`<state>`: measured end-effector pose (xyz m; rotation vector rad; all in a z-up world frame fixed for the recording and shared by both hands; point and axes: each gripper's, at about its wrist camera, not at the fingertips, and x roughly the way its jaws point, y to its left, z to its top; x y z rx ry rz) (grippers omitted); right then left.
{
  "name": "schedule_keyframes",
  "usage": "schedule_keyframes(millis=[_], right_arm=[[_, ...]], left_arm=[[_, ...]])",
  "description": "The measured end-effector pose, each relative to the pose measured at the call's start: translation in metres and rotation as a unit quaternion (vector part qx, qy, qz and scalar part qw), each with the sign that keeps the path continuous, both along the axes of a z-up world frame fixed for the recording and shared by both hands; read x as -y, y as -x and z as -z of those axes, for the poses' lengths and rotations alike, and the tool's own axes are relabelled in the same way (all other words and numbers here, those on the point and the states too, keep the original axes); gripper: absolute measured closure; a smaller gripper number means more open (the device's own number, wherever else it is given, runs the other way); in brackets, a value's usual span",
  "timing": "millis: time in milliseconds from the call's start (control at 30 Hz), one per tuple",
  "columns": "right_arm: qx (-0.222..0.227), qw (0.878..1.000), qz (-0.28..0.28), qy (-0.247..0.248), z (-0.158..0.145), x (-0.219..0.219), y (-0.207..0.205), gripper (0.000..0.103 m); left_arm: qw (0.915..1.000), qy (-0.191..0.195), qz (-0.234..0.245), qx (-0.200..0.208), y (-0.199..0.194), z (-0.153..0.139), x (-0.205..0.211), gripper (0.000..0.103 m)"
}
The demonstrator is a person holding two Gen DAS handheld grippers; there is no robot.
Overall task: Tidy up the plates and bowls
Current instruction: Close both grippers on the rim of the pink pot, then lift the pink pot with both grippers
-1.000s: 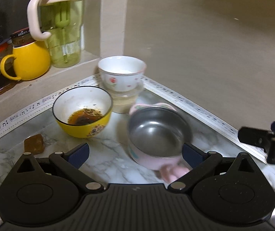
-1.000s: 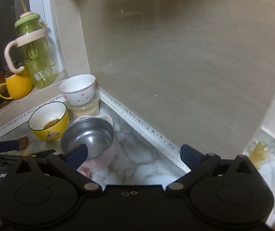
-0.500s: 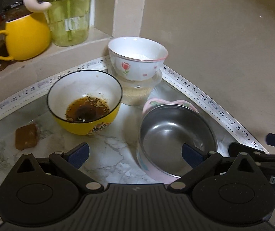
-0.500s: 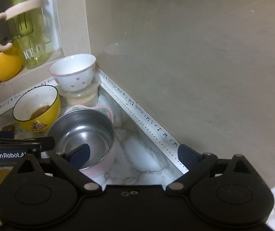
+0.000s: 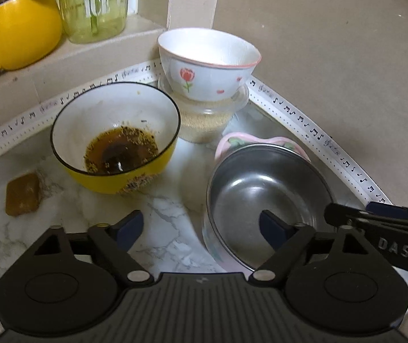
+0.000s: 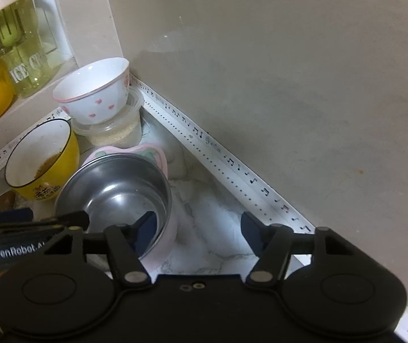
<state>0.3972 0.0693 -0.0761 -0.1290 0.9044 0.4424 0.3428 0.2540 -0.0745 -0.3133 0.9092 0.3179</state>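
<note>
A steel-lined pink bowl (image 5: 267,197) (image 6: 118,188) stands on the marble counter in the corner. My left gripper (image 5: 201,225) straddles its left wall, with one finger inside the bowl and the other outside over the marble. Its jaws are closing, and the pads are clear of the wall. My right gripper (image 6: 198,225) straddles the bowl's right wall in the same way, its jaws closing without touching. A yellow bowl (image 5: 115,140) with brown sauce dregs sits to the left. A white flowered bowl (image 5: 208,63) rests on a clear plastic tub (image 5: 207,117) behind.
A yellow mug (image 5: 21,28) and a green bottle (image 5: 95,3) stand on the raised ledge at the back left. A brown block (image 5: 22,194) lies on the counter at the left. The beige wall (image 6: 289,85) runs close along the right, edged with music-note tape.
Both grippers have come down and in toward the steel-lined bowl. Each now has one finger inside it. Both pairs of jaws stand narrower than before.
</note>
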Motion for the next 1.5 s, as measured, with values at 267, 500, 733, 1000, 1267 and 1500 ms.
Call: schedule_keyframes(millis=[267,500,733,1000,1267,1500], right_arm=[[-0.017,1.0,0.009,0.002,0.011,-0.011,-0.011,0.056],[-0.024,1.0,0.005,-0.006,0.011,-0.014,-0.01,0.067],[-0.027,1.0,-0.003,-0.011,0.01,-0.019,-0.009,0.08],[-0.023,1.0,-0.011,-0.01,0.007,-0.023,-0.003,0.094],[-0.012,1.0,-0.002,0.004,0.004,-0.019,0.011,0.095],[-0.011,1.0,0.009,0.003,-0.008,-0.002,0.036,0.095]], left_arm=[[0.9999,0.007,-0.01,-0.002,-0.007,0.003,0.002,0.024],[0.9995,0.028,-0.013,-0.007,-0.012,0.006,0.0,0.053],[0.9996,0.025,-0.011,-0.008,-0.014,0.004,0.002,0.082],[0.9997,0.02,-0.01,-0.015,-0.015,0.005,0.003,0.09],[0.9996,0.01,0.007,-0.025,-0.004,0.004,0.02,0.091],[0.9995,0.008,0.024,-0.019,0.017,-0.01,0.039,0.091]])
